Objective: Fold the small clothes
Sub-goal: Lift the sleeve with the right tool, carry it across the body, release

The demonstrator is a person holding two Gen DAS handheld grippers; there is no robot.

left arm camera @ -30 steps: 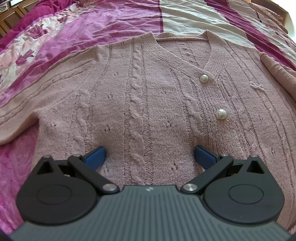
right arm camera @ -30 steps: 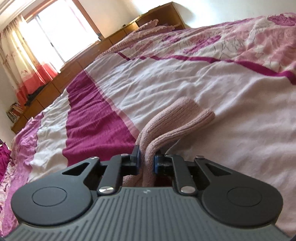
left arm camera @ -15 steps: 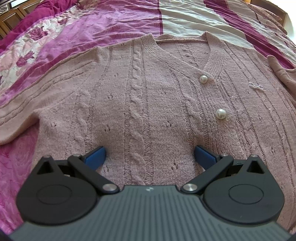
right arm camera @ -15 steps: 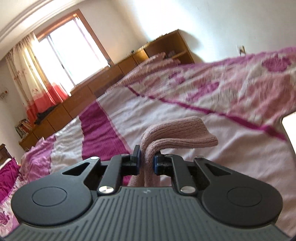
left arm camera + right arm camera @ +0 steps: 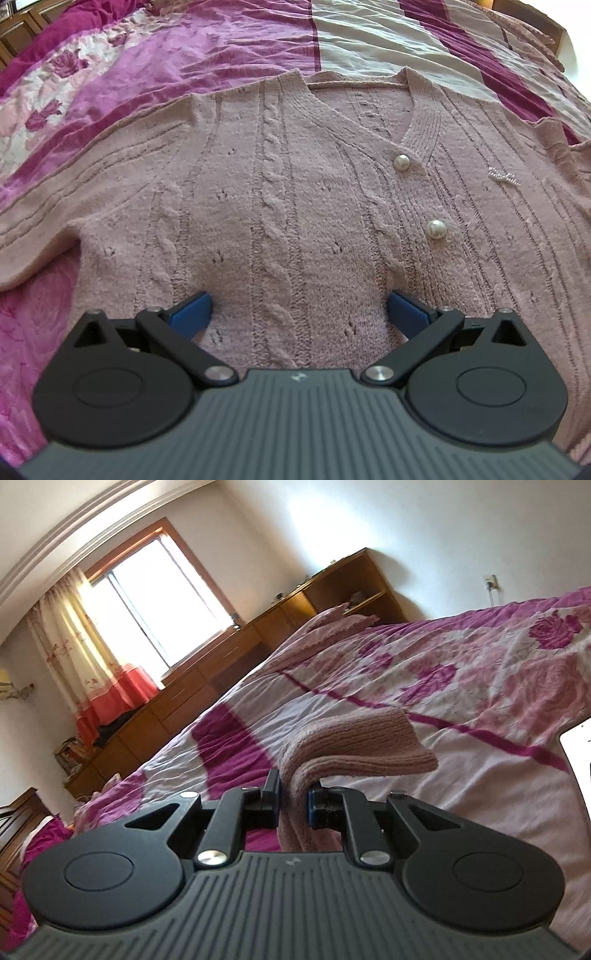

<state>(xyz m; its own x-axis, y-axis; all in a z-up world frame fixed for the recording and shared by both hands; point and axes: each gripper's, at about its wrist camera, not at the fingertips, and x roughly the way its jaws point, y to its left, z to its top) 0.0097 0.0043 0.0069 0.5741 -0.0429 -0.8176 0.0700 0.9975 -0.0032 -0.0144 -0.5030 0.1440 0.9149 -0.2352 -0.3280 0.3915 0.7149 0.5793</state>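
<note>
A dusty-pink cable-knit cardigan (image 5: 295,206) with pearl buttons (image 5: 437,229) lies front up, spread flat on the bed. Its left sleeve (image 5: 74,192) stretches out to the left. My left gripper (image 5: 299,314) is open, its blue fingertips (image 5: 192,312) resting wide apart on the cardigan's lower front. My right gripper (image 5: 293,801) is shut on the cardigan's other sleeve (image 5: 354,746) and holds it lifted above the bed, the ribbed cuff end flopping forward to the right. The raised sleeve edge shows at the right rim of the left wrist view (image 5: 554,129).
The bed has a magenta, white and rose-print cover (image 5: 480,672). A pink pillow (image 5: 332,624) lies at the far end. Wooden cabinets (image 5: 229,657) and a curtained window (image 5: 155,598) line the wall. A white object (image 5: 578,753) is at the right edge.
My right gripper has lifted the sleeve higher off the bed and tilted upward, so more of the room shows. The left gripper has not moved.
</note>
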